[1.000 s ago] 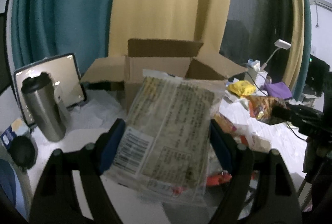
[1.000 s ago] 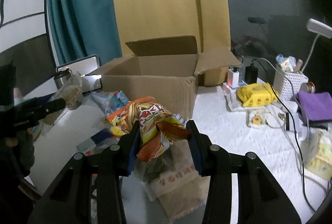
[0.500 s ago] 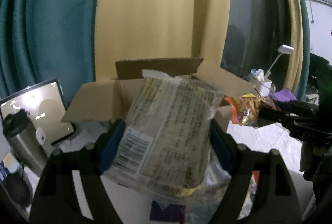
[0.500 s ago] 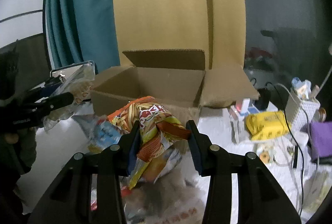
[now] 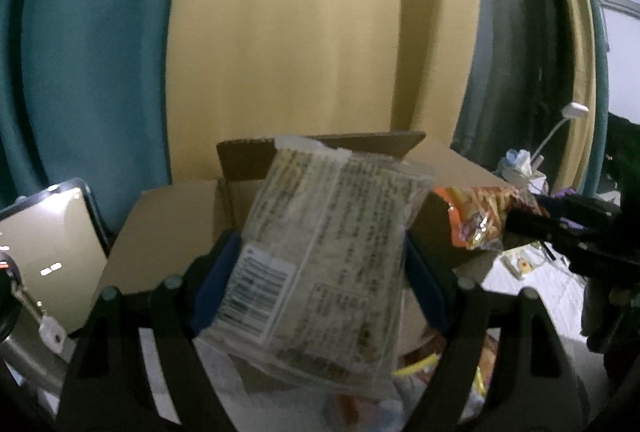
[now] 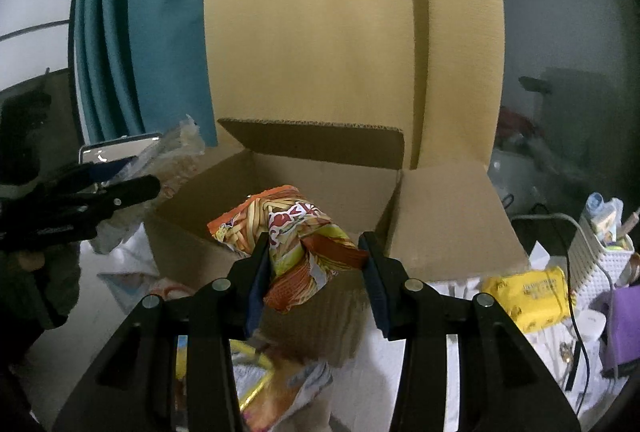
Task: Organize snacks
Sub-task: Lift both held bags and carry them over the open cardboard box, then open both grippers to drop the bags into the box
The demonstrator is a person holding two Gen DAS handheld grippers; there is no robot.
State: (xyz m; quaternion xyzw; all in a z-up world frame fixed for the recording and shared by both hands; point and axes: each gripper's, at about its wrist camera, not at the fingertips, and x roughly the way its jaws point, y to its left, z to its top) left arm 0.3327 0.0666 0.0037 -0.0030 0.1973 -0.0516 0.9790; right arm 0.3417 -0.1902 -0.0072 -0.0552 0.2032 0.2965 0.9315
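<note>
Your left tongs [image 5: 320,264] grip a clear packet [image 5: 324,256], barcode visible, its print unreadable; right tongs [image 6: 314,264] pinch an orange bag [image 6: 296,232]. Both hang before the open box [image 6: 320,183].

Orange-and-yellow snack bag [image 6: 298,232], pale printed clear packet [image 5: 324,252], brown cardboard box [image 6: 448,216], teal-and-mustard curtains [image 6: 340,31].

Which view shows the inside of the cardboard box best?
The right wrist view: the cardboard box sits open ahead, its inner back wall and spread flaps visible above the orange snack bag held in the right gripper. In the left wrist view the clear snack pack covers most of the opening.
</note>
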